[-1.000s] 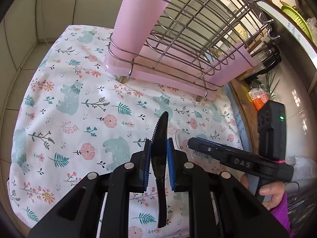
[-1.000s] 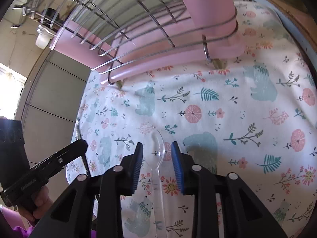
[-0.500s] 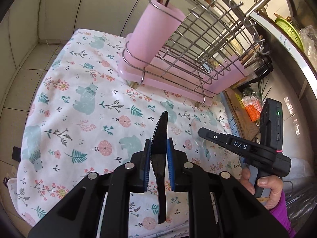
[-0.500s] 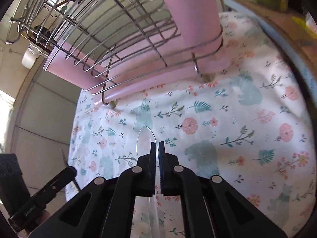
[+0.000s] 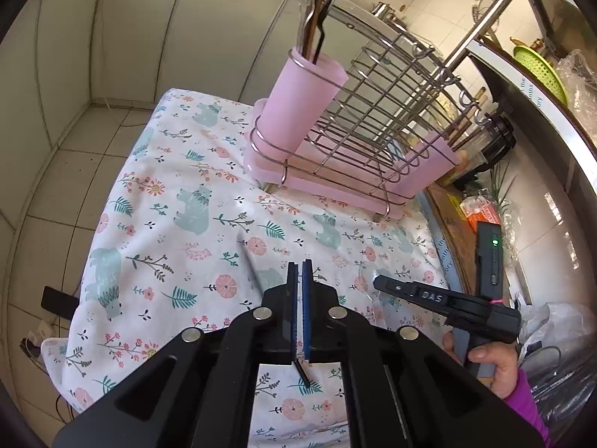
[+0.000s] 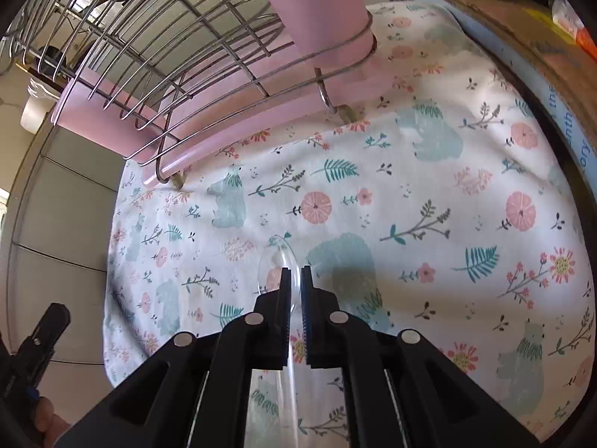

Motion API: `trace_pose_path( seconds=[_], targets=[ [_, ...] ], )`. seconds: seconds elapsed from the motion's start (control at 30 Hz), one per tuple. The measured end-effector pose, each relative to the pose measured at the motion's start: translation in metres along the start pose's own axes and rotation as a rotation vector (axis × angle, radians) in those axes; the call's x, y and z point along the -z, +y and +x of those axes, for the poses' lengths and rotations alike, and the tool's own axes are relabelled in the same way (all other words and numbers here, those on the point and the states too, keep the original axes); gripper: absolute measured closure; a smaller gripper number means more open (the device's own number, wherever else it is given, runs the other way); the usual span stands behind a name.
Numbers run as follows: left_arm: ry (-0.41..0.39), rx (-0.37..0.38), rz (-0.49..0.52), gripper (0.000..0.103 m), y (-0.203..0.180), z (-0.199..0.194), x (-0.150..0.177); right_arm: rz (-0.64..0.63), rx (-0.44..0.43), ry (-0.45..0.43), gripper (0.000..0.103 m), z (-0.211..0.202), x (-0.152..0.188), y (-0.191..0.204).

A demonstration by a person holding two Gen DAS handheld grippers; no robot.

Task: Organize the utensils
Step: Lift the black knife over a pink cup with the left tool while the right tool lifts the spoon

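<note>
My left gripper [image 5: 297, 266] is shut on a black plastic knife; only its handle end [image 5: 302, 371] shows below the pads, the blade is hidden. It is raised above the floral cloth, in front of the pink utensil cup [image 5: 298, 104], which holds a few utensils. My right gripper [image 6: 294, 272] is shut on a clear plastic spoon [image 6: 278, 261], whose bowl sticks out past the fingertips just above the cloth. The right gripper also shows in the left wrist view [image 5: 384, 285], low at the right.
A wire dish rack [image 5: 373, 119] on a pink tray [image 5: 328, 183] stands at the back of the cloth-covered table [image 5: 168, 224]. Clutter and a cardboard box [image 5: 459, 216] lie to the right. Tiled floor lies to the left.
My left gripper has lifted and pulled back; the knife blade no longer shows above the pads. My right gripper closed on the clear spoon and raised it slightly.
</note>
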State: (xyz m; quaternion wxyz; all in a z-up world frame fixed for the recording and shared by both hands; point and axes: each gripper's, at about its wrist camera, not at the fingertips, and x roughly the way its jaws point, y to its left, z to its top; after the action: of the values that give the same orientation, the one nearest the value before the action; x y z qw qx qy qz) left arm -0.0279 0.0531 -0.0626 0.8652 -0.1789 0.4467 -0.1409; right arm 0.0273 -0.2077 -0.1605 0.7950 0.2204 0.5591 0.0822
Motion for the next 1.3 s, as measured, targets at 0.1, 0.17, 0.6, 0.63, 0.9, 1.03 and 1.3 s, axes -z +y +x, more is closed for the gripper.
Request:
trace_pose_path(
  seconds=[0.1,0.17,0.6,0.63,0.9,1.03,1.3],
  targets=[
    [0.001,-0.020,-0.006,0.103,0.000,0.000,-0.003,0.013,-0.037,-0.002,0.080,-0.006,-0.001,-0.004],
    [0.002,-0.030,-0.021,0.103,0.002,-0.003,-0.004,0.021,-0.054,-0.002,0.079,-0.008,-0.001,-0.007],
    [0.233,-0.178,-0.102,0.083,0.020,0.069,0.001,0.046,-0.134,0.031,0.078,0.001,0.004,-0.028],
    [0.246,-0.204,-0.100,0.083,0.021,0.076,0.001,0.045,-0.139,0.035,0.078,0.002,0.003,-0.029],
    [0.285,-0.287,-0.103,0.083,0.027,0.104,-0.007,-0.002,-0.157,0.046,0.077,0.008,-0.003,-0.028],
    [0.293,-0.306,-0.106,0.083,0.026,0.110,-0.009,-0.010,-0.179,0.071,0.077,0.012,-0.011,-0.029],
    [0.298,-0.315,-0.050,0.085,0.024,0.112,-0.008,-0.042,-0.217,0.114,0.076,0.014,-0.018,-0.032]
  ],
)
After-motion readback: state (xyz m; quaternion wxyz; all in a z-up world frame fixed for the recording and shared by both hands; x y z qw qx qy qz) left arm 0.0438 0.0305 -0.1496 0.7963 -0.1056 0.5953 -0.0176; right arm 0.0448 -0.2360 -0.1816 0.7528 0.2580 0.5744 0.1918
